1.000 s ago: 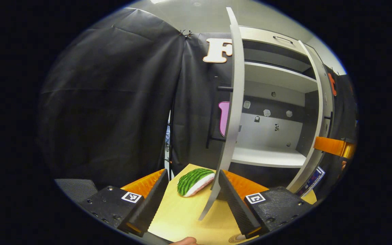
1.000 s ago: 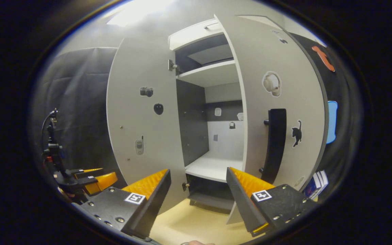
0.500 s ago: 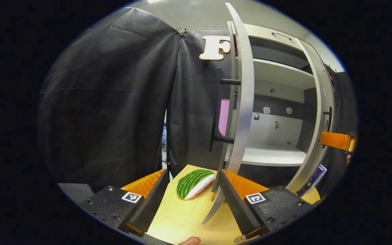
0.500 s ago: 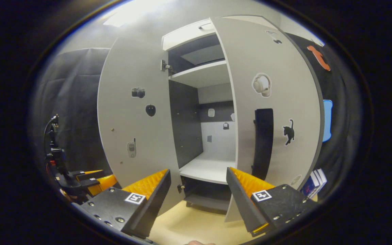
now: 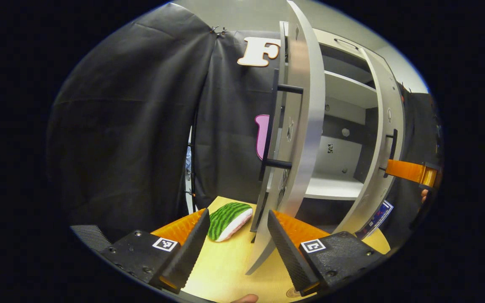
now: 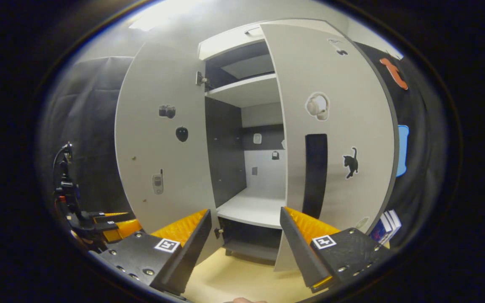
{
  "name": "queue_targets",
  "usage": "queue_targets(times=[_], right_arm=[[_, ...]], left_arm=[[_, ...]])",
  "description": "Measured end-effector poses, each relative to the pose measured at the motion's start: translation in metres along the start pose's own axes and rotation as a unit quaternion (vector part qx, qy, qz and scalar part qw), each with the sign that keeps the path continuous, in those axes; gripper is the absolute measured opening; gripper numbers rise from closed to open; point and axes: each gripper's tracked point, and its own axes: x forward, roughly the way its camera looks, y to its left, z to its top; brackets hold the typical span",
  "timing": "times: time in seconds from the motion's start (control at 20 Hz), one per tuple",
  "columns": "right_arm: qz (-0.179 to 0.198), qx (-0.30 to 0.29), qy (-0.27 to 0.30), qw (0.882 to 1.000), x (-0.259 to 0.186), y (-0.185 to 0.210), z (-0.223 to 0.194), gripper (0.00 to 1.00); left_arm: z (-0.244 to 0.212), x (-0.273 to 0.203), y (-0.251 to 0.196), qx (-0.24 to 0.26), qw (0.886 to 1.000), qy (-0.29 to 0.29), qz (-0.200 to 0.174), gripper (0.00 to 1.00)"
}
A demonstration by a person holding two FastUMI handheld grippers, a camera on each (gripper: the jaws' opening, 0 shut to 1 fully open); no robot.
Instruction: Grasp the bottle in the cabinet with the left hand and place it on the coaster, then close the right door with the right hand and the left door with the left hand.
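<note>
Wooden tabletop (image 5: pixel 225 269) before half-open cabinet doors (image 6: pixel 331 126); both tools spread, holding nothing.

Between the 2 half-open doors, the left door (image 6: pixel 158 139) and right door (image 6: pixel 343 122), a narrow gap leads to the bare shelf (image 6: pixel 253 208). A watermelon slice (image 5: pixel 227 215) lies on the worktop (image 5: pixel 225 265) beside the left door's edge.

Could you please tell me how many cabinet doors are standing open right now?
2: the left door swung out wide, and the right door partly closed beside the shelf opening.
</note>
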Motion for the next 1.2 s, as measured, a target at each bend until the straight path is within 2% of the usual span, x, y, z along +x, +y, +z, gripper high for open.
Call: queue_targets(times=[0.2, 0.25, 0.35, 0.4, 0.45, 0.5, 0.6, 0.65, 0.85, 0.9, 0.95, 1.2], right_arm=[[-0.002, -0.008, 0.005, 1.000, -0.003, -0.003, -0.003, 0.98], [-0.005, -0.010, 0.005, 1.000, -0.004, -0.005, -0.002, 0.98], [-0.011, -0.016, 0.004, 1.000, -0.007, -0.009, -0.002, 0.98], [-0.015, -0.021, 0.003, 1.000, -0.010, -0.011, -0.002, 0.98], [-0.021, -0.028, 0.004, 0.999, -0.012, -0.014, -0.002, 0.98], [-0.027, -0.036, 0.005, 0.999, -0.016, -0.018, -0.004, 0.98], [-0.042, -0.052, 0.007, 0.998, -0.022, -0.025, -0.006, 0.98], [-0.048, -0.057, 0.008, 0.997, -0.026, -0.028, -0.007, 0.98], [-0.061, -0.069, 0.008, 0.996, -0.035, -0.036, -0.007, 0.98], [-0.063, -0.069, 0.008, 0.996, -0.037, -0.037, -0.006, 0.98], [-0.066, -0.069, 0.007, 0.995, -0.038, -0.039, -0.005, 0.98], [-0.084, -0.069, -0.001, 0.994, -0.047, -0.052, 0.000, 0.98]], left_arm=[[-0.004, 0.000, -0.032, 0.001, 0.999, 0.004, -0.042, 0.91], [-0.004, 0.000, -0.041, 0.006, 0.999, 0.004, -0.051, 0.85], [-0.003, 0.003, -0.060, 0.017, 0.997, 0.005, -0.073, 0.85], [-0.005, 0.005, -0.070, 0.020, 0.996, 0.007, -0.083, 0.91], [-0.007, 0.008, -0.078, 0.023, 0.995, 0.008, -0.094, 0.91], [-0.008, 0.010, -0.086, 0.026, 0.994, 0.009, -0.103, 0.85], [-0.009, 0.012, -0.101, 0.030, 0.992, 0.010, -0.119, 0.85], [-0.008, 0.013, -0.108, 0.032, 0.991, 0.008, -0.128, 0.91], [-0.003, 0.015, -0.142, 0.026, 0.985, -0.002, -0.173, 0.91], [-0.002, 0.015, -0.152, 0.024, 0.983, -0.003, -0.182, 0.86], [0.001, 0.016, -0.157, 0.025, 0.983, -0.007, -0.183, 0.91], [0.010, 0.018, -0.167, 0.040, 0.981, -0.016, -0.188, 0.91]])
